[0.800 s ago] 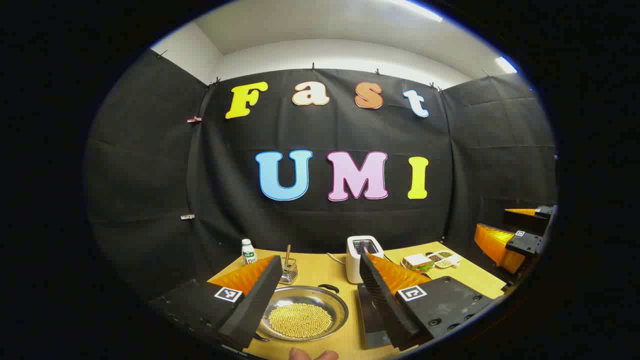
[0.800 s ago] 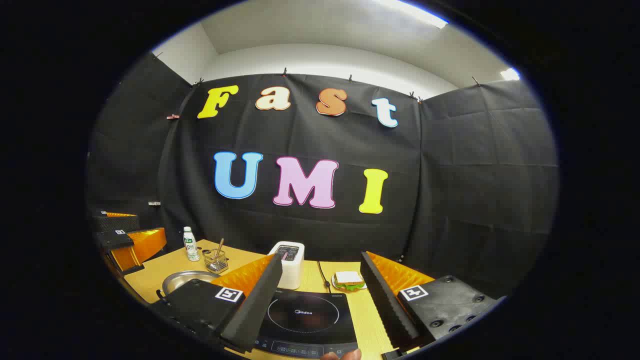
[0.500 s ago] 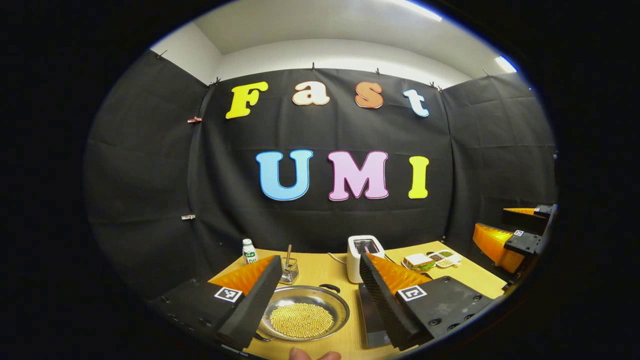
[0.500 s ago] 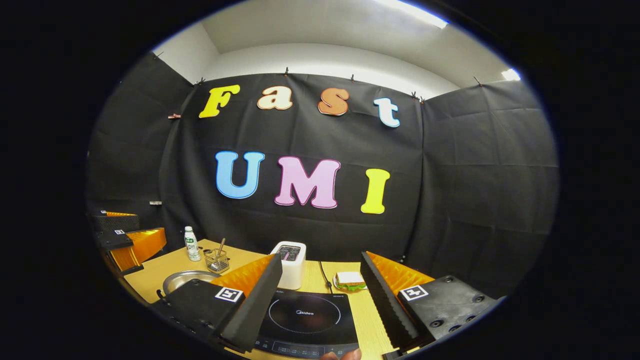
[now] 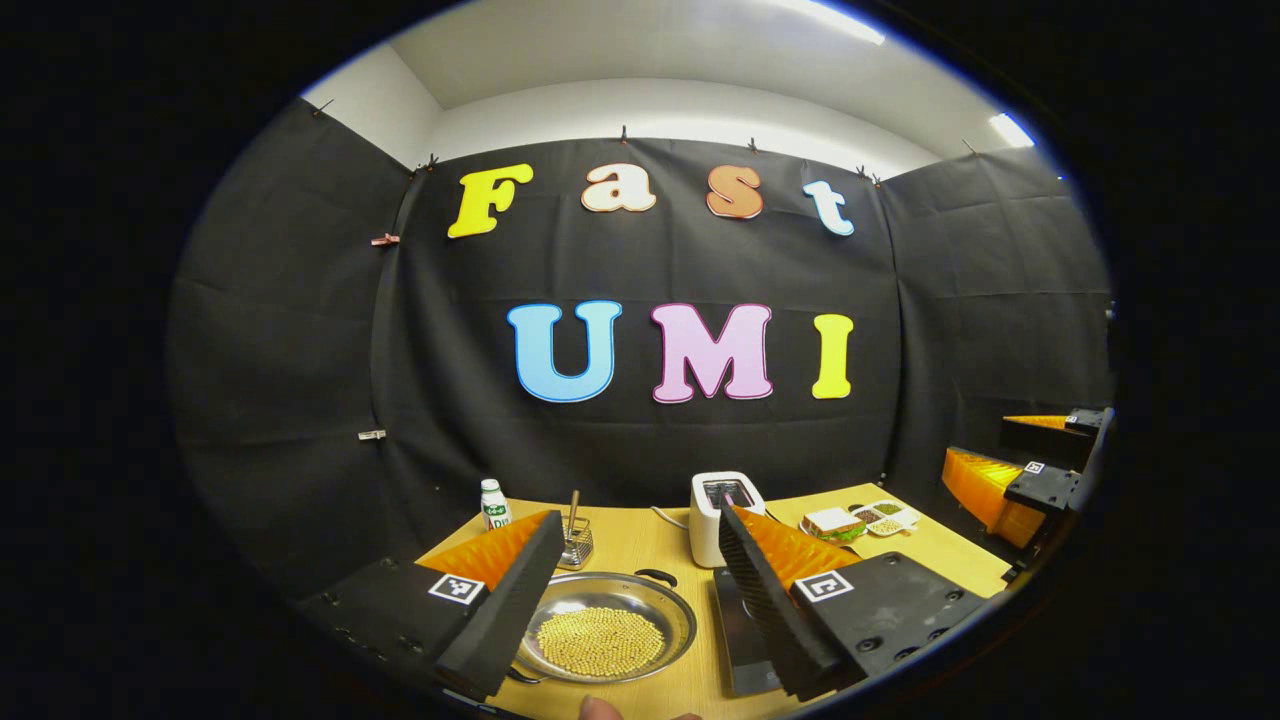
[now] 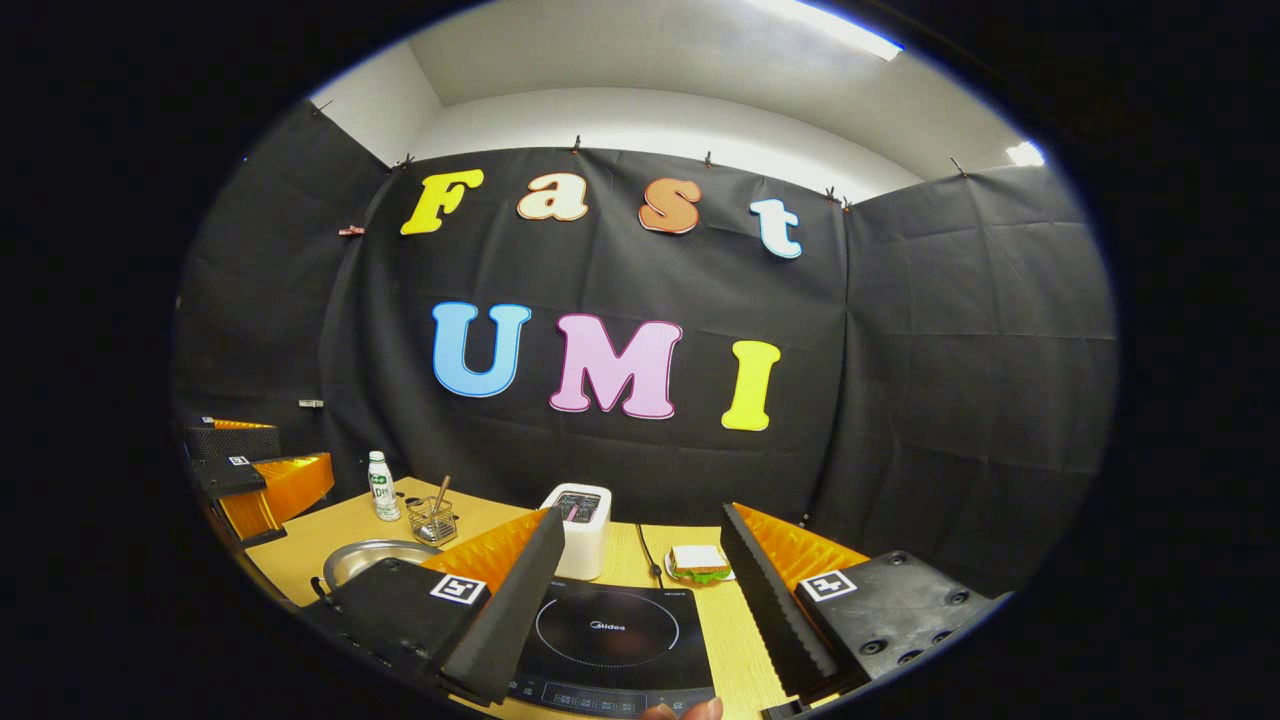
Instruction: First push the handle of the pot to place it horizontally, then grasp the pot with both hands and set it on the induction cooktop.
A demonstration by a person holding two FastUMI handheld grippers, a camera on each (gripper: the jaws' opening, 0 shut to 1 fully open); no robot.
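Wooden table (image 5: 640, 545) bears the pot (image 5: 610, 640), handle (image 5: 657, 576) pointing toward the wall.

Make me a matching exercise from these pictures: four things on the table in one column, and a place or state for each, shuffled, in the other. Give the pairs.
Things
1. pot
2. induction cooktop
3. toaster
4. small bottle

Places or states
A. bare on top
B. back left corner of the table
C. holds yellow beads
D. behind the cooktop

Pairs: 1-C, 2-A, 3-D, 4-B
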